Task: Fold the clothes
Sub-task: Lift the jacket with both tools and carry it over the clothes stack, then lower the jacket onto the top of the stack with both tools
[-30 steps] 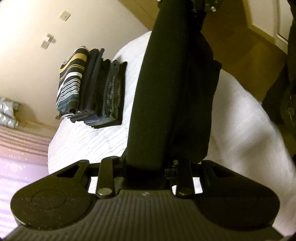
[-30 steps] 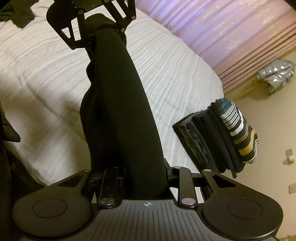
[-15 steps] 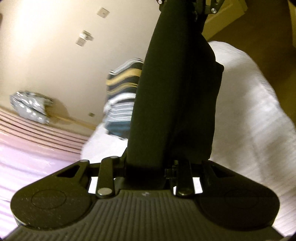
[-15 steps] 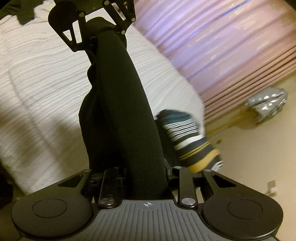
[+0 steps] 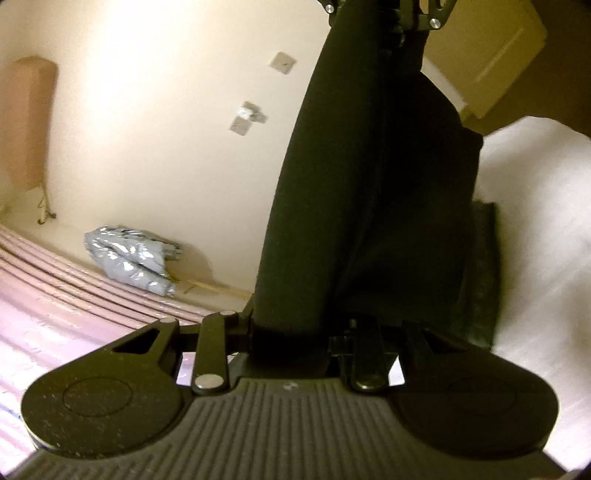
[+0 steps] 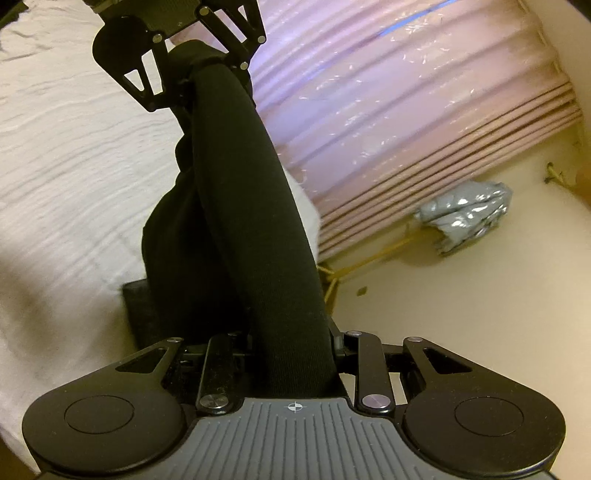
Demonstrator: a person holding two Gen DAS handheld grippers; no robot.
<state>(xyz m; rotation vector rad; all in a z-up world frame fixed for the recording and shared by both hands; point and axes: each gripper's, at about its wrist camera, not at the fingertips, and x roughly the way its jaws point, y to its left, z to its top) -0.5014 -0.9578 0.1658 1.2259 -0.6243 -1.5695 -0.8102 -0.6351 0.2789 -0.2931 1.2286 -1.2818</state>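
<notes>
A folded black garment [image 5: 369, 203] hangs stretched between my two grippers, above the white bed cover [image 5: 535, 221]. My left gripper [image 5: 291, 332] is shut on one end of it, and the cloth hides the fingers. At the other end, at the top of the left wrist view, is my right gripper [image 5: 384, 11]. In the right wrist view the same garment [image 6: 251, 240] runs from my right gripper [image 6: 295, 369], shut on it, up to my left gripper [image 6: 192, 51]. Under the hanging cloth, a dark edge of the pile of folded clothes [image 5: 484, 273] [image 6: 138, 306] shows on the bed [image 6: 74, 166].
A pink pleated curtain [image 6: 406, 110] [image 5: 74, 295] hangs beyond the bed's edge. A crumpled silver bundle [image 5: 129, 258] [image 6: 465, 214] sits where curtain and cream wall meet. Socket plates [image 5: 282, 62] are on the wall. A pale door [image 5: 491, 55] stands at the far right.
Both grippers have risen and swung across with the black garment still held. The striped pile has slid behind the garment, leaving only a dark edge. Wall and curtain now fill the views.
</notes>
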